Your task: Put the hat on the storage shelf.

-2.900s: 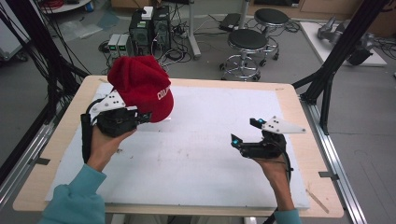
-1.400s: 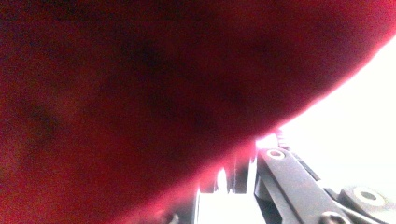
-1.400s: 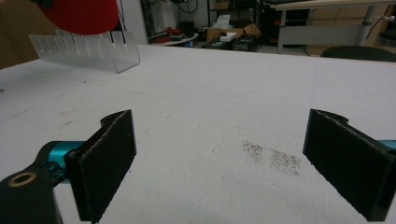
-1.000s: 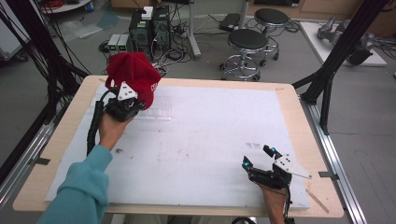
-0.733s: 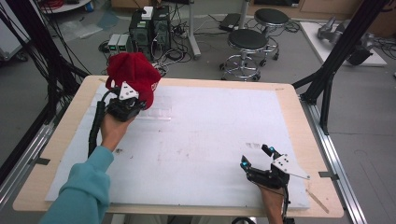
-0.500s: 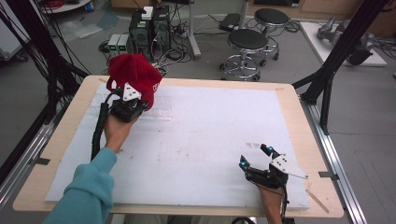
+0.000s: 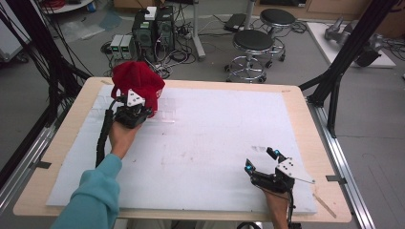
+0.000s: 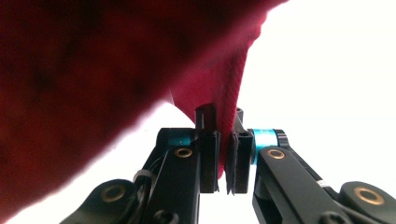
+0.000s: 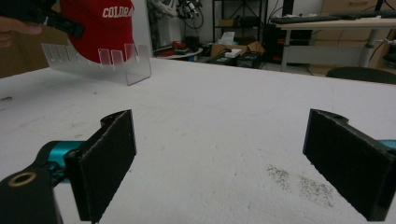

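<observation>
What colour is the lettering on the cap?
White, on the red cap; it shows best in the right gripper view.

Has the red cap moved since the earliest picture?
Yes. The red cap, clamped in the left gripper, has gone toward the table's far left corner and now hangs over its far edge.

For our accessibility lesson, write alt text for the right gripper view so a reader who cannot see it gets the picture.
The right gripper has its two black jaws wide apart and empty, low over a white table. Far off at upper left, a red cap lettered "COLORA" sits behind a clear plastic rack.
</observation>
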The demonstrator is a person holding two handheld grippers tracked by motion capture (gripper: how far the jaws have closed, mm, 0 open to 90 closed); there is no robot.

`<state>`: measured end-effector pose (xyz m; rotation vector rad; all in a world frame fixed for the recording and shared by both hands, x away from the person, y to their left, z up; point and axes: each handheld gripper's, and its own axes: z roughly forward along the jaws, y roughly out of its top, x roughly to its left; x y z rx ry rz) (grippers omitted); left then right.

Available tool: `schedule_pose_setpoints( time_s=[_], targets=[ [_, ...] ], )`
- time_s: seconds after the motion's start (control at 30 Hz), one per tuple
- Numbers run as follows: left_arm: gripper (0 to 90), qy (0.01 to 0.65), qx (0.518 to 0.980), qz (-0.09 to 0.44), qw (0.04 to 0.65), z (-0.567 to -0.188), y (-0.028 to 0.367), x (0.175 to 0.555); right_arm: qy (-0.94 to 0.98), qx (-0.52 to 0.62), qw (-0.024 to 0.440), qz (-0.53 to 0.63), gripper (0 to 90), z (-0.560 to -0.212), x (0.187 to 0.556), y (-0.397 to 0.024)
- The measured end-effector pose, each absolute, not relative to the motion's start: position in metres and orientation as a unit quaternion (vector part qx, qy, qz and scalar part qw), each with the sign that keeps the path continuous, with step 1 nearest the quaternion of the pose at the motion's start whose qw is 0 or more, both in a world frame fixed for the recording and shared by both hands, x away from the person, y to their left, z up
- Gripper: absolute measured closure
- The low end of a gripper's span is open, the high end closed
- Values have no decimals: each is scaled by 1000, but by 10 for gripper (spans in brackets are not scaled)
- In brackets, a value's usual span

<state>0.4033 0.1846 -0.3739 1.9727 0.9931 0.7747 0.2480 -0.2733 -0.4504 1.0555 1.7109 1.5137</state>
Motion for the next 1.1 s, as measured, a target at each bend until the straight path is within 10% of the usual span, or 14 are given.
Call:
schedule_pose_setpoints(
  time_s=[1.1],
  targets=[
    [842, 398, 773, 305, 388, -386, 185, 394, 644, 396, 313, 575, 84, -451, 246, -273]
  ],
)
